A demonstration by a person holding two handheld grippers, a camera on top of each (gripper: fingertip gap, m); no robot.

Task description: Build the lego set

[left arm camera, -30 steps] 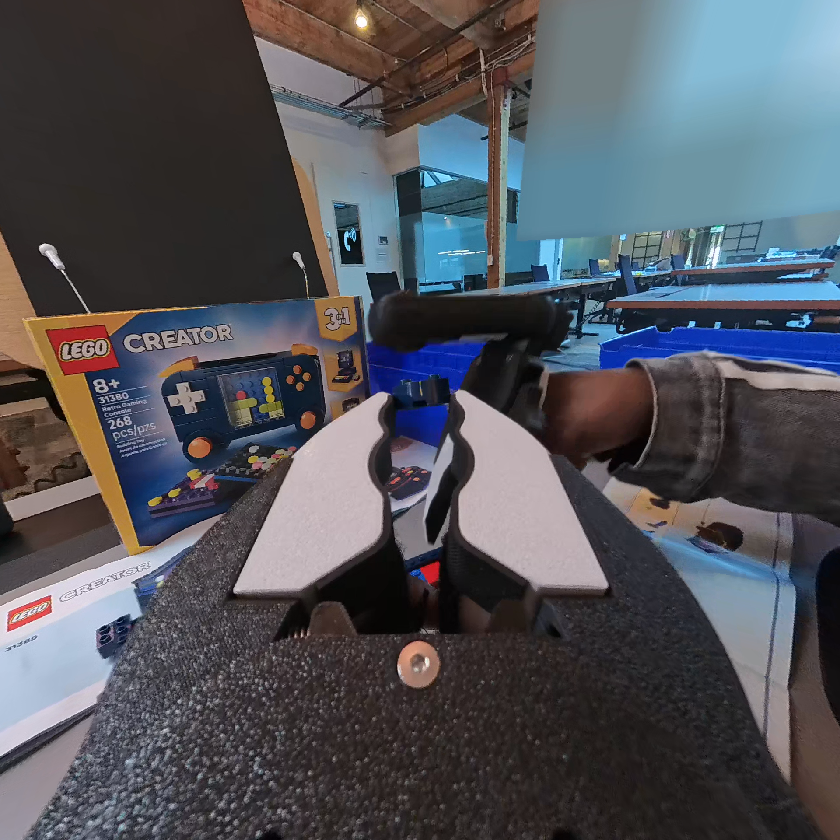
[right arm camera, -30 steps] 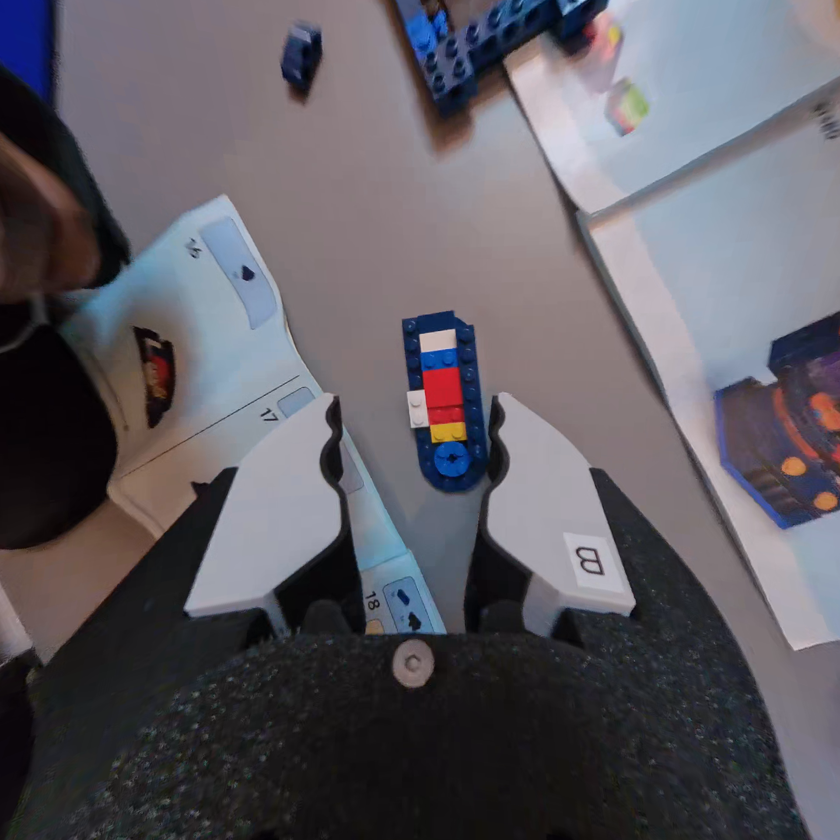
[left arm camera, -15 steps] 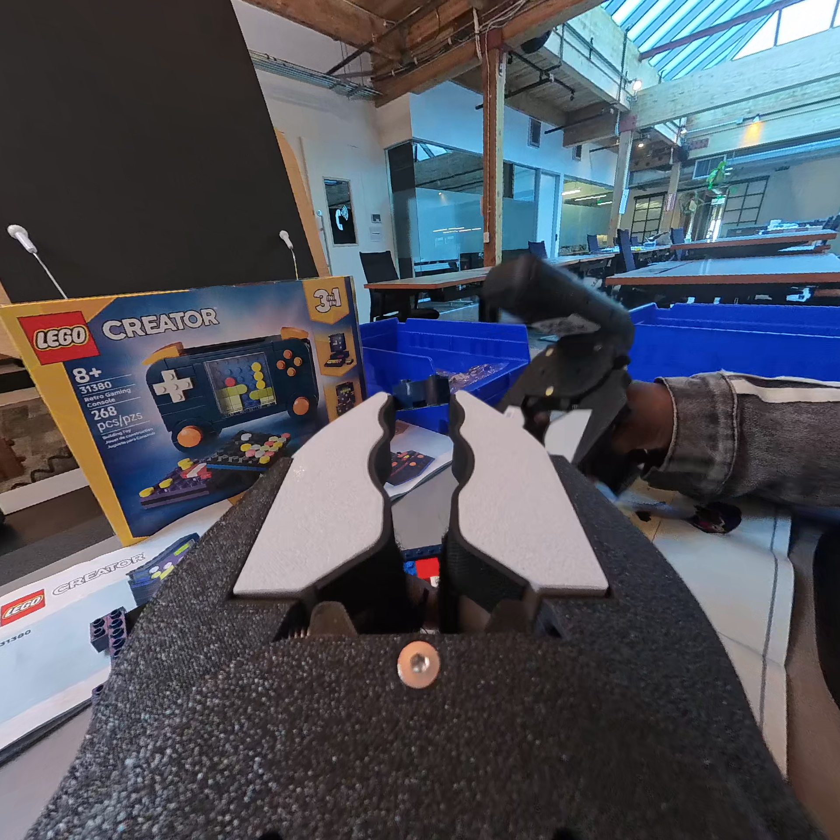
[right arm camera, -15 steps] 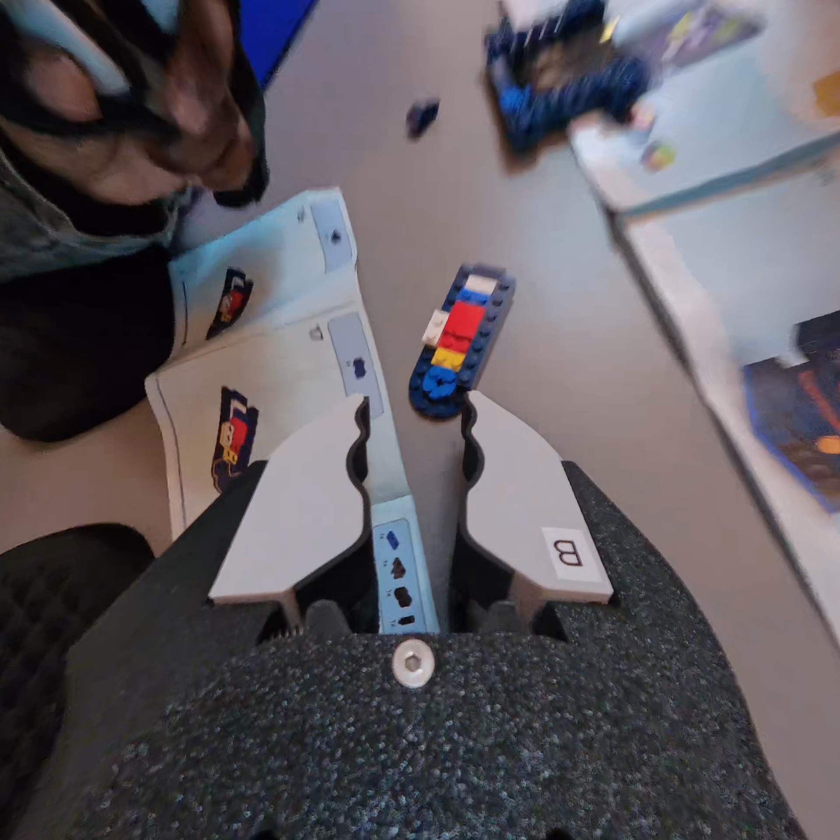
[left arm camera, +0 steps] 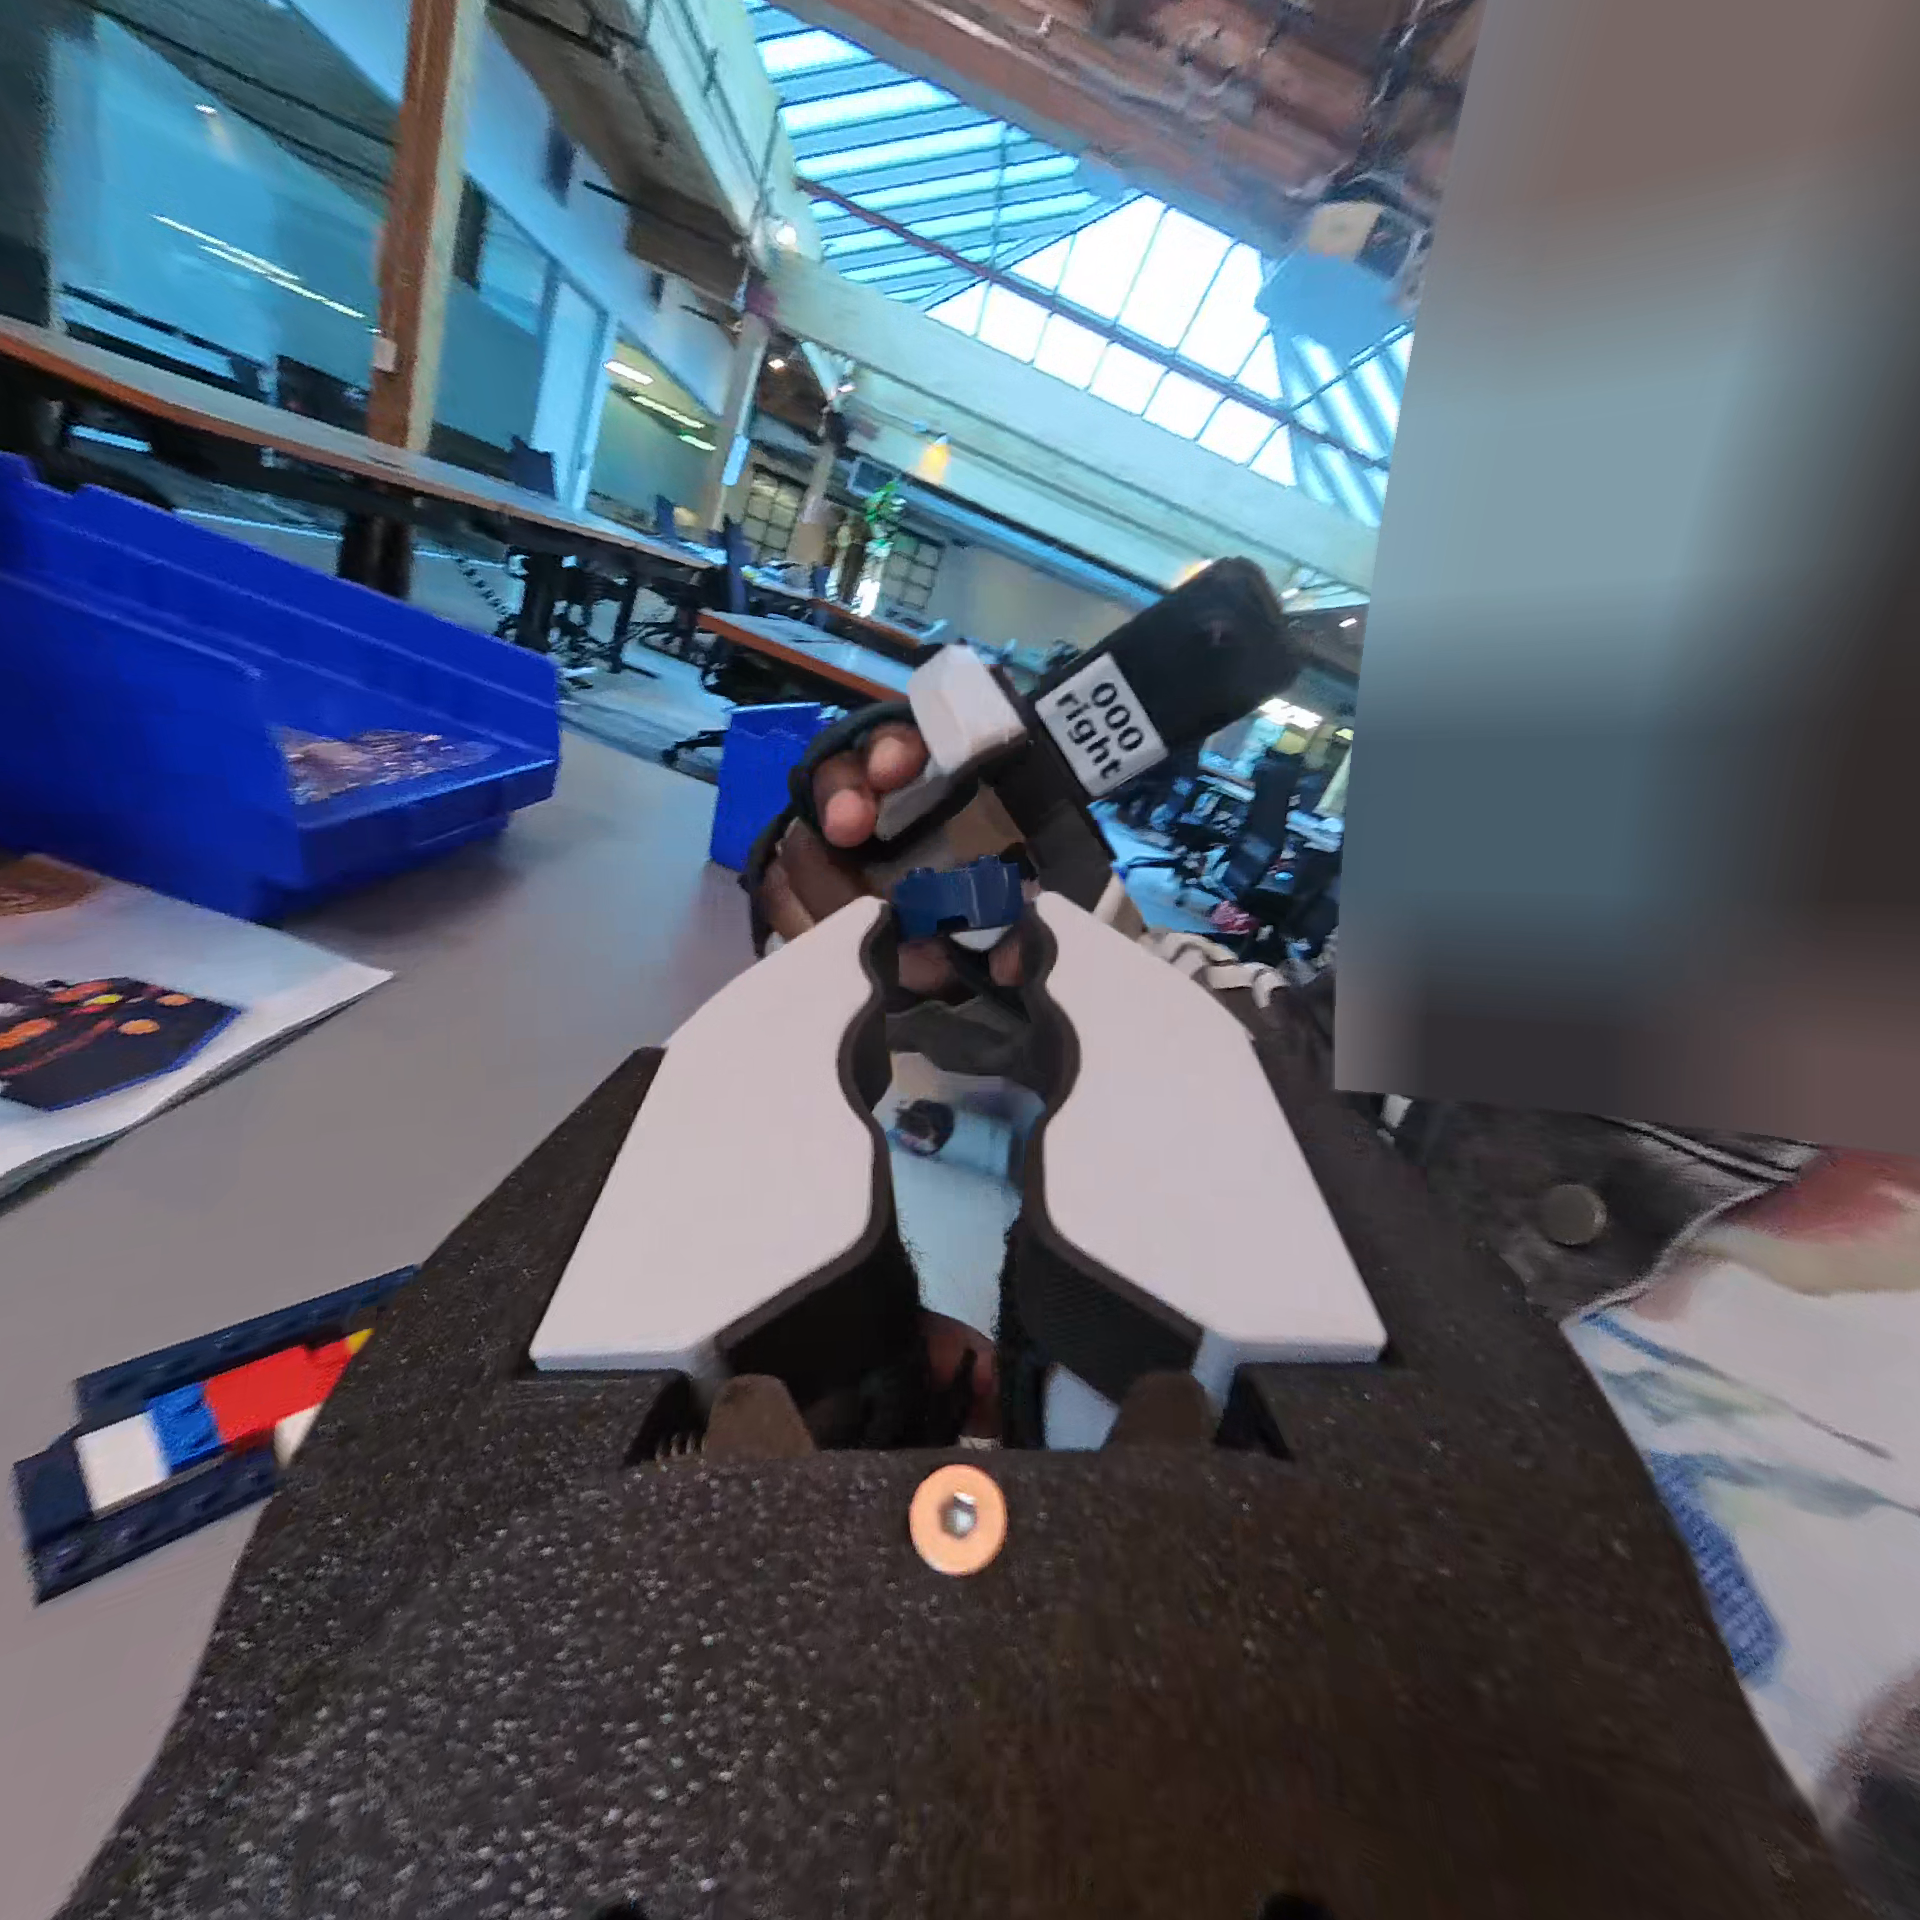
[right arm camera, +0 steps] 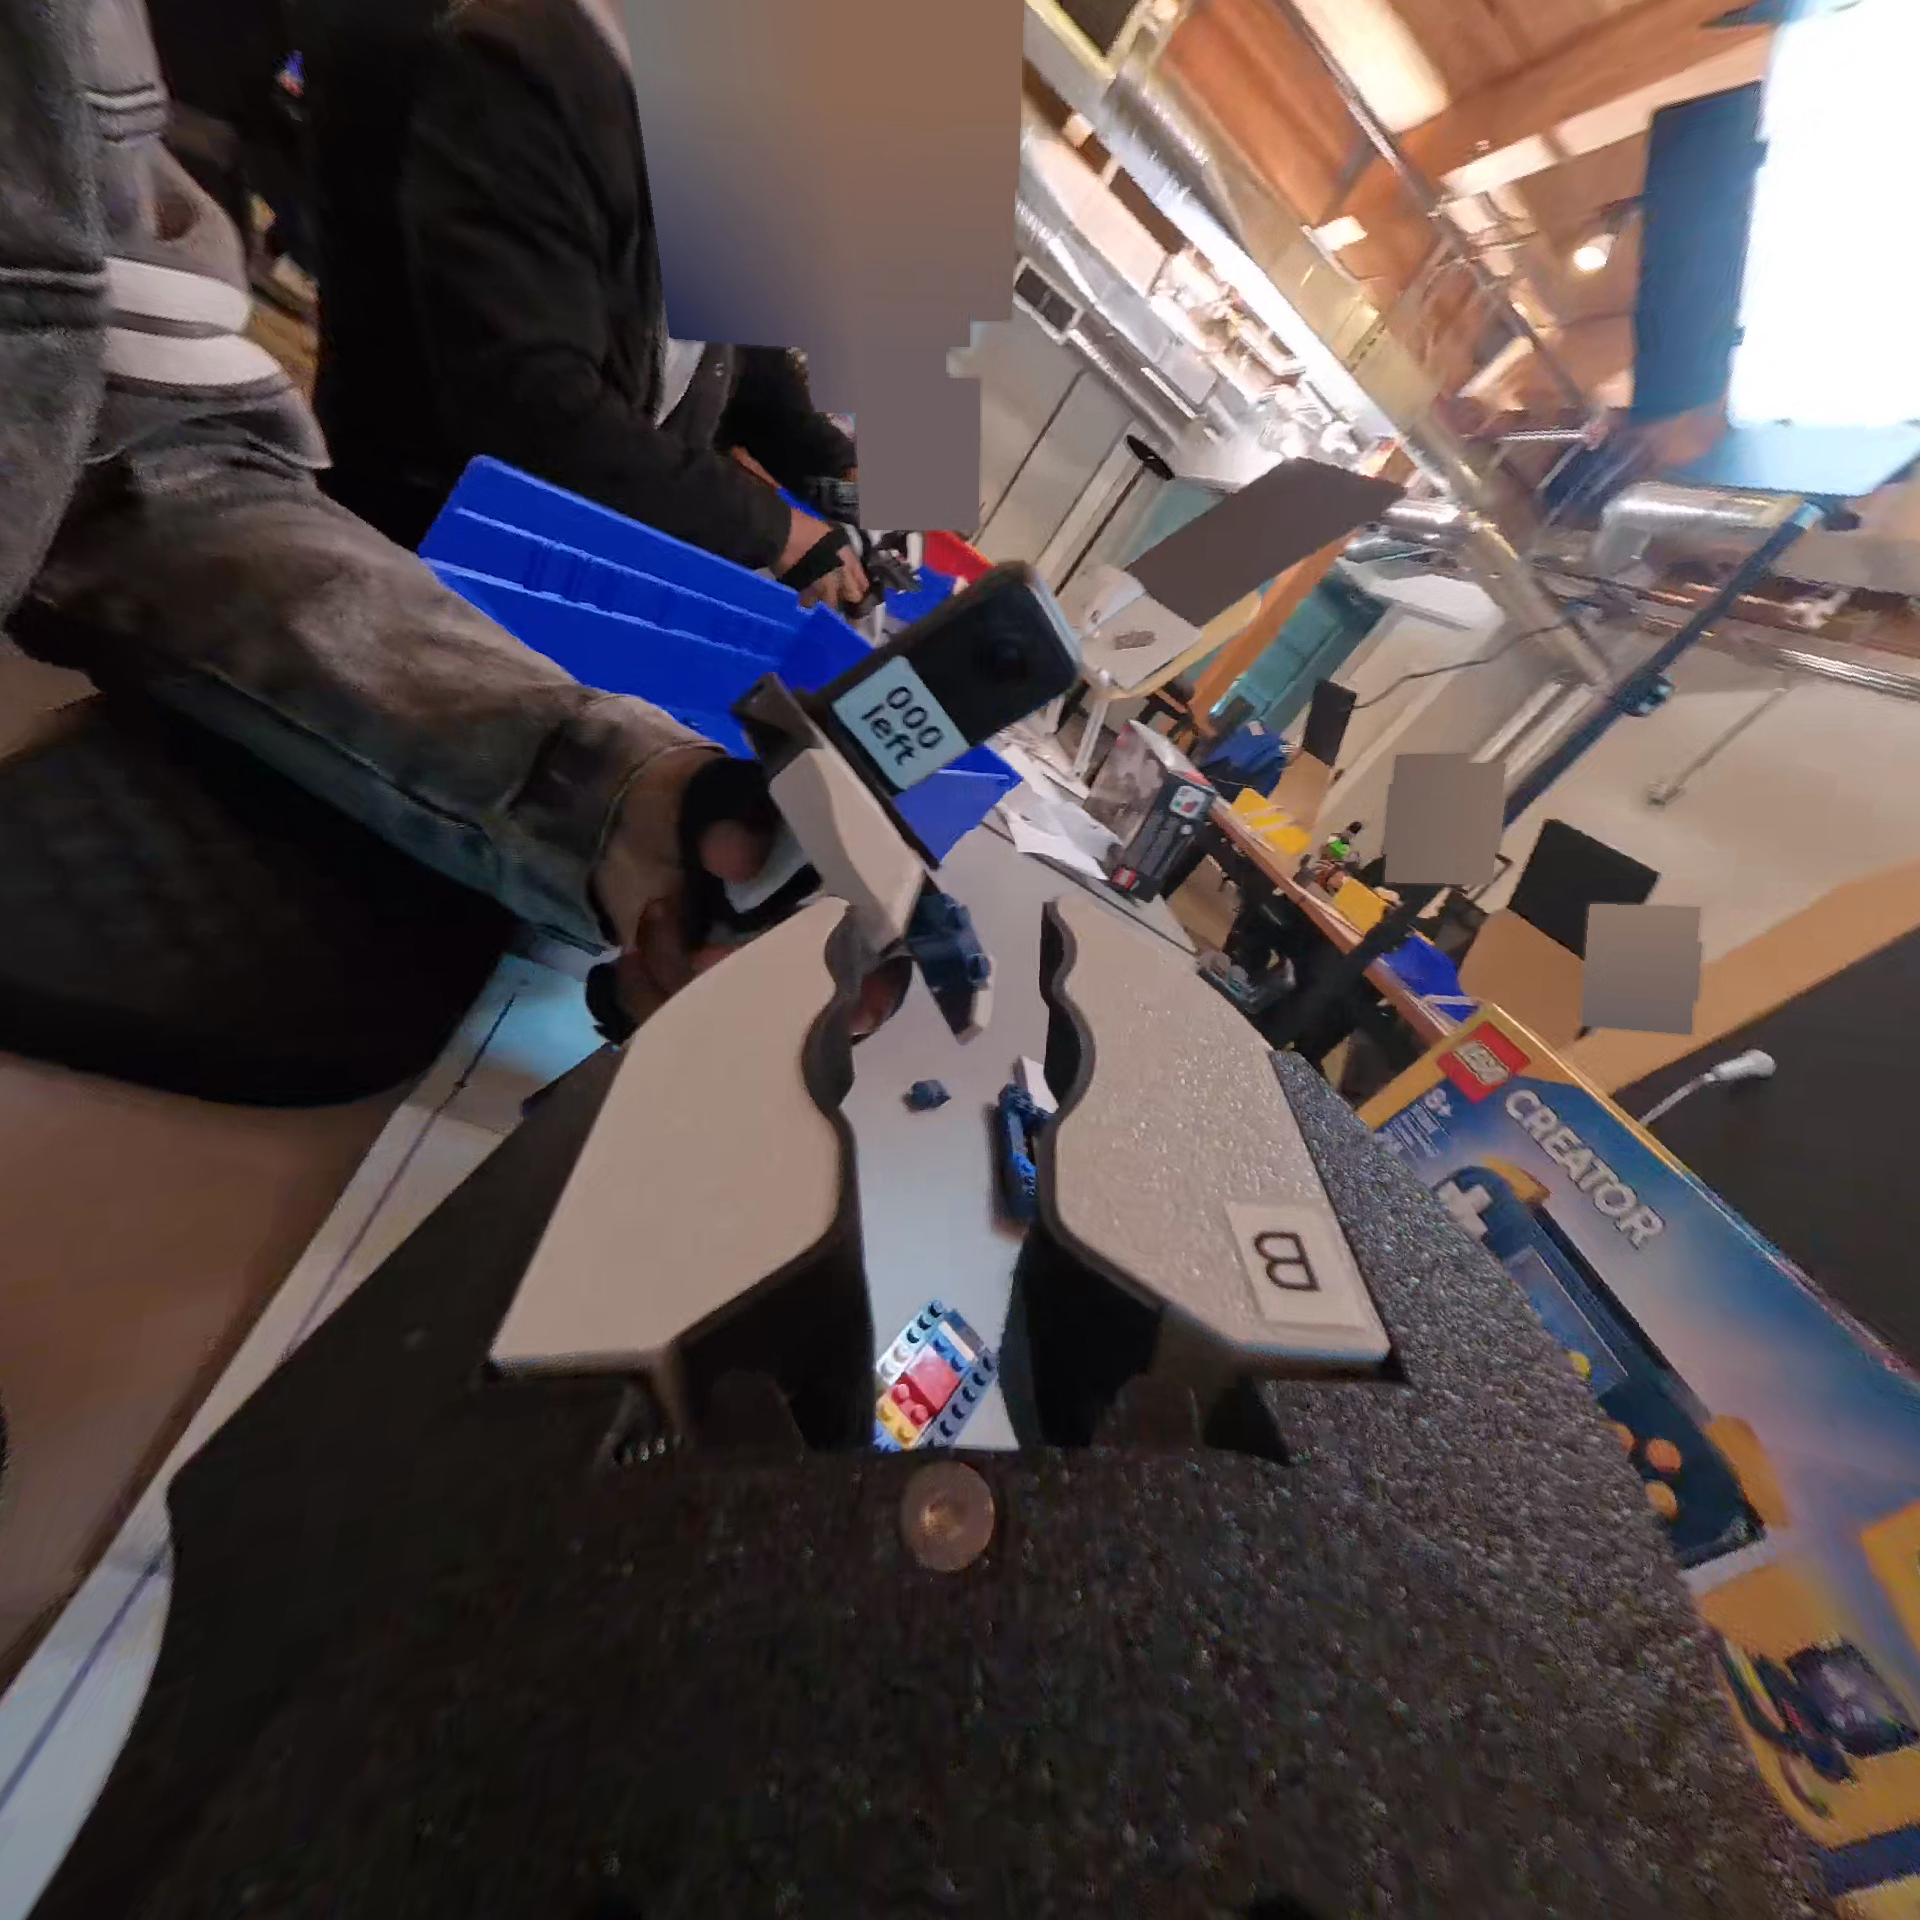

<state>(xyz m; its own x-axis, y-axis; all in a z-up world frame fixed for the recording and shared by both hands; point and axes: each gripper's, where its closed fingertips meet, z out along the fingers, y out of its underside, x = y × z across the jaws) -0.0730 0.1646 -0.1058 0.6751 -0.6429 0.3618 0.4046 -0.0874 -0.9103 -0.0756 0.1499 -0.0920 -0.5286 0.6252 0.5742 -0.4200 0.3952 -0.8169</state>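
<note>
My left gripper [left arm camera: 958, 914] is shut on a small dark blue brick [left arm camera: 956, 899] and holds it above the grey table [left arm camera: 540, 977]. The right wrist view shows the same: the left gripper [right arm camera: 935, 977] pinches the brick [right arm camera: 943, 951] right in front of my right gripper [right arm camera: 943, 914]. My right gripper is open. The brick sits in the gap between its fingertips, nearer the left one, and the right fingertip [right arm camera: 1070, 935] stands apart from it. The right gripper's black body [left arm camera: 1164, 665] faces me in the left wrist view. A dark blue plate with white, blue, red and yellow bricks [left arm camera: 156, 1455] lies on the table below; it also shows in the right wrist view [right arm camera: 935, 1382].
Blue bins [left arm camera: 260, 727] stand at the back of the table, also seen in the right wrist view [right arm camera: 644, 613]. An open booklet [left arm camera: 125, 1018] lies left. A toy box [right arm camera: 1621, 1299] stands right. Loose dark blue pieces [right arm camera: 928, 1093] lie on the table. Another person [right arm camera: 499, 260] stands behind. Left and right tips are no more than a few centimetres apart.
My right gripper rose from above the plate and turned to face the left gripper, its jaws narrowing without closing on anything. My left gripper swung right, still gripping the brick.
</note>
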